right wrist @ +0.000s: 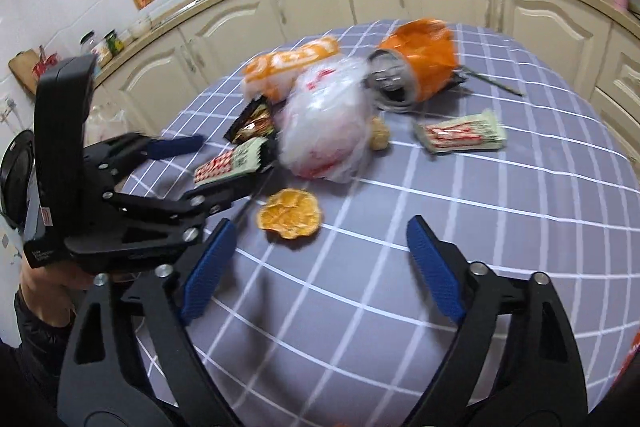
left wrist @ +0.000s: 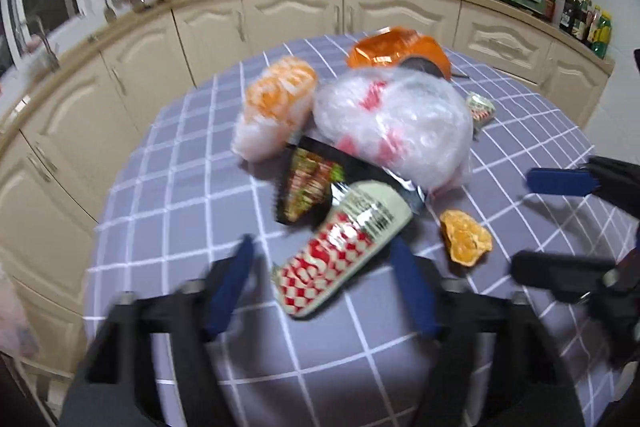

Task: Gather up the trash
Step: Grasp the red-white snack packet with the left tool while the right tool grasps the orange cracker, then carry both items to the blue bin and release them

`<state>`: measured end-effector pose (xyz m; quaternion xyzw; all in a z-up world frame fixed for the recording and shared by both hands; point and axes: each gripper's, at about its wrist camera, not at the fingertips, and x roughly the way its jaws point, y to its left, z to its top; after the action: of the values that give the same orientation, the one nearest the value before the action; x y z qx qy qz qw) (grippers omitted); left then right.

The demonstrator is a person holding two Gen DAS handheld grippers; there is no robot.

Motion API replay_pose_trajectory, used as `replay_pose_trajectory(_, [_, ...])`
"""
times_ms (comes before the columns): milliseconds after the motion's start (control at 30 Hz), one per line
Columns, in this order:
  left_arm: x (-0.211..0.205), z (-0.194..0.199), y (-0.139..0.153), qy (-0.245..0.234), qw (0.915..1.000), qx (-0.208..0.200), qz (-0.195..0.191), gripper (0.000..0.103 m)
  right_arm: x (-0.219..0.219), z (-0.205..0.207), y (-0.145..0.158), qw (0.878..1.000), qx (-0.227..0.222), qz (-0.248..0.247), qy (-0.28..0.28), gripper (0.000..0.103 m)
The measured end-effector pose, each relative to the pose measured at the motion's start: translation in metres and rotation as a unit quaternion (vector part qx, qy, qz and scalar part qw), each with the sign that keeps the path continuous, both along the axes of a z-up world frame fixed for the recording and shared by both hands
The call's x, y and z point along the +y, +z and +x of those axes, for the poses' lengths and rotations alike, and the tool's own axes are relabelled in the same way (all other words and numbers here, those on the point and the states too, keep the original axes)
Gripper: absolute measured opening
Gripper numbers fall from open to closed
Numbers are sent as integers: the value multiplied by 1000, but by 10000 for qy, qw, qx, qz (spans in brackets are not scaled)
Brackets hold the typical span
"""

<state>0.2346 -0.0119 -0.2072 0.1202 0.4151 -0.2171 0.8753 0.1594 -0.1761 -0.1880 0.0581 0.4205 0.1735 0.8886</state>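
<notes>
Here the trash lies heaped mid-table [left wrist: 168,163]. Left gripper [left wrist: 320,259] straddles the red-checked wrapper [left wrist: 340,251], its pads apart and not pressing. Right gripper [right wrist: 320,251], released, is angled down toward the orange peel [right wrist: 290,214], likely its pick.

Right gripper [right wrist: 320,267] hovering over grey checked tablecloth [right wrist: 460,227], jaws standing apart, nothing between. Dried orange slice [right wrist: 290,214] lying just ahead. Left gripper [right wrist: 208,167] reaching in beside red-white wrapper [right wrist: 230,163]. Clear plastic bag [right wrist: 324,131] lying behind.
</notes>
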Motion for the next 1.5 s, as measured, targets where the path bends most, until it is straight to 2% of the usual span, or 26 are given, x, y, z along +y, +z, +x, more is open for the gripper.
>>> replay_pose_trajectory(33, [1,0,-1,-6,10000,42,-45,47,4,2,-2,10000,20,-3,53,80])
replay_pose_trajectory(100, [3,-2,0,-25,9999,80,-129,29,11,8,-6,9999,69,-87,106,70])
replay_pose_trajectory(167, [4,-6,-1,-25,9998,96,-184,24,17,13,-9,9997,50,-187,149,67])
replay_pose_trajectory(267, [9,-12,-1,-10,9995,133,-286,21,20,16,-9,9995,57,-240,202,48])
replay_pose_trajectory(333, [11,-16,-1,15,9994,139,-316,21,21,14,-10,9993,52,-293,214,40])
replay_pose_trajectory(467, [6,-26,-1,-38,9998,85,-203,24,20,7,-9,9992,55,-294,249,41])
replay_pose_trajectory(500, [4,-24,-1,-43,9998,87,-163,33,19,7,-10,9993,58,-273,248,41])
replay_pose_trajectory(567, [-1,-20,-1,-43,9999,57,-115,46,21,10,-10,9992,61,-303,257,41])
replay_pose_trajectory(600, [-3,-17,0,-63,9999,67,-115,46,23,11,-10,9989,49,-376,273,41])
replay_pose_trajectory(633, [-4,-14,-1,-93,9998,101,-137,45,24,11,-10,9987,37,-421,274,40])
replay_pose_trajectory(667, [-6,-12,-1,-98,9998,112,-150,39,24,10,-9,9988,33,-404,263,40])
replay_pose_trajectory(700, [-6,-11,-1,-63,9998,113,-153,24,22,9,-9,9991,40,-350,241,40])
replay_pose_trajectory(800, [2,-11,1,45,9991,222,-345,16,13,0,-7,9997,-1,-188,146,40])
replay_pose_trajectory(900, [10,-21,3,158,9987,215,-442,15,0,-13,-2,9999,-86,-87,56,40])
replay_pose_trajectory(1133, [16,-54,19,316,9950,58,-950,15,-35,-39,19,9989,-378,146,-252,40])
replay_pose_trajectory(1267, [-1,-74,39,215,9928,-174,-1168,15,-60,-53,36,9966,-620,261,-481,40])
replay_pose_trajectory(1500, [-46,-93,69,-105,9900,-523,-1307,15,-106,-75,64,9896,-1027,480,-888,40])
